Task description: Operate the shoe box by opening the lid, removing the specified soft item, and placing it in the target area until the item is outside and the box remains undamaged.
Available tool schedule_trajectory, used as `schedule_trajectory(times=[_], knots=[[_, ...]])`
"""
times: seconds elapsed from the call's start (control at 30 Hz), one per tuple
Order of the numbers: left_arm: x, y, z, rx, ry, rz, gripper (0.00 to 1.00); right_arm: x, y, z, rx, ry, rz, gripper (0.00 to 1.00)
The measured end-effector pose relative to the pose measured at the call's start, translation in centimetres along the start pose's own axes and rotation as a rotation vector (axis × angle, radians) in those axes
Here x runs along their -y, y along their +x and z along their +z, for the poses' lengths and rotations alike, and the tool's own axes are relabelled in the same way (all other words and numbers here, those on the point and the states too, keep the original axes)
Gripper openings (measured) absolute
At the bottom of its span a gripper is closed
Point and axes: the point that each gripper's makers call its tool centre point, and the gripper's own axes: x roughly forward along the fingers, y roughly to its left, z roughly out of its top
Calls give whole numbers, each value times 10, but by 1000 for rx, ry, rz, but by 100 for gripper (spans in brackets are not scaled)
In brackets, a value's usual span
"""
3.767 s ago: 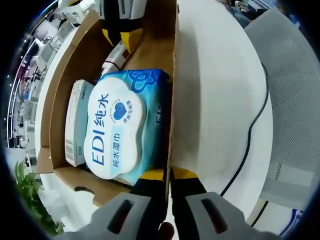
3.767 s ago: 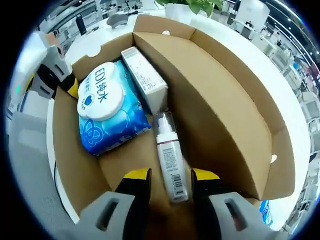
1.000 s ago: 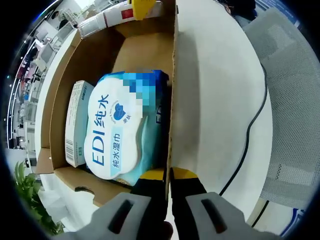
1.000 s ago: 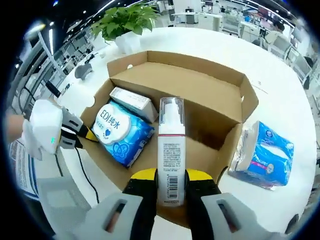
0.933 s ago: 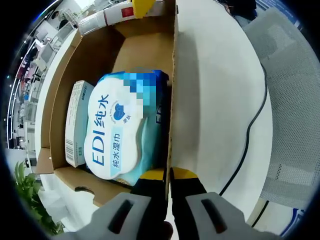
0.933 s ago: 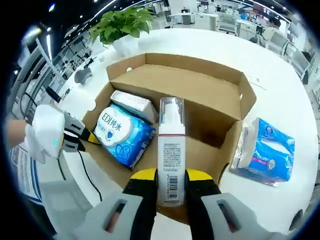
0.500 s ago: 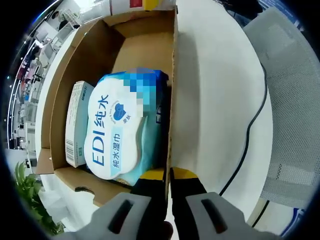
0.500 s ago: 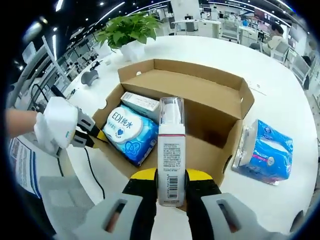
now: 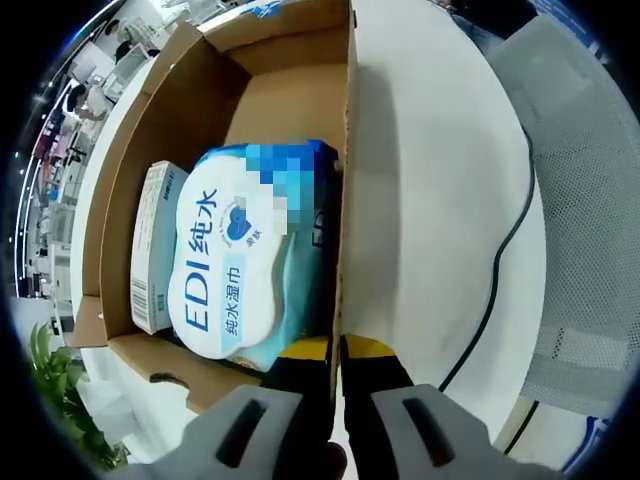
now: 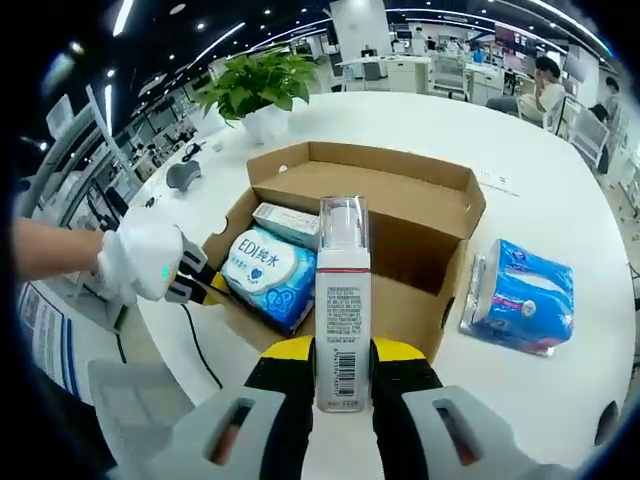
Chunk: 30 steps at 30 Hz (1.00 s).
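An open cardboard shoe box stands on a white table. Inside lie a blue wet-wipes pack with a white "EDI" lid and a small white carton beside it; the pack also shows in the right gripper view. My left gripper is shut on the box's side wall, and it shows in a gloved hand at the box's left. My right gripper is shut on a white pump bottle, held upright above the near side of the box.
A blue soft tissue pack lies on the table right of the box. A potted plant stands behind it. A black cable crosses the table beside a grey mesh chair.
My right gripper has drawn up and back with the bottle, so the box looks smaller. The bottle has left the top of the left gripper view. The left gripper holds still.
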Motion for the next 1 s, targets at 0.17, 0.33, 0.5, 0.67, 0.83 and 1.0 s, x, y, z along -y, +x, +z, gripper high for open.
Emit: schedule_trajectory(times=[0.17, 0.33, 0.5, 0.67, 0.83, 1.0], knots=[[0, 0, 0, -1, -3, 0, 1, 0, -8, 0, 25, 36, -1, 17], [0, 0, 0, -1, -2, 0, 1, -4, -21, 5, 85, 63, 3, 17], [1, 0, 0, -2, -3, 0, 1, -3, -32, 5, 122, 72, -3, 17], [1, 0, 0, -1, -2, 3, 1, -2, -40, 6, 144, 68, -5, 17], [1, 0, 0, -1, -2, 5, 1, 2, -50, 6, 165, 70, -15, 17], [1, 1, 0, -2, -3, 3, 1, 8, -57, 5, 176, 62, -29, 17]])
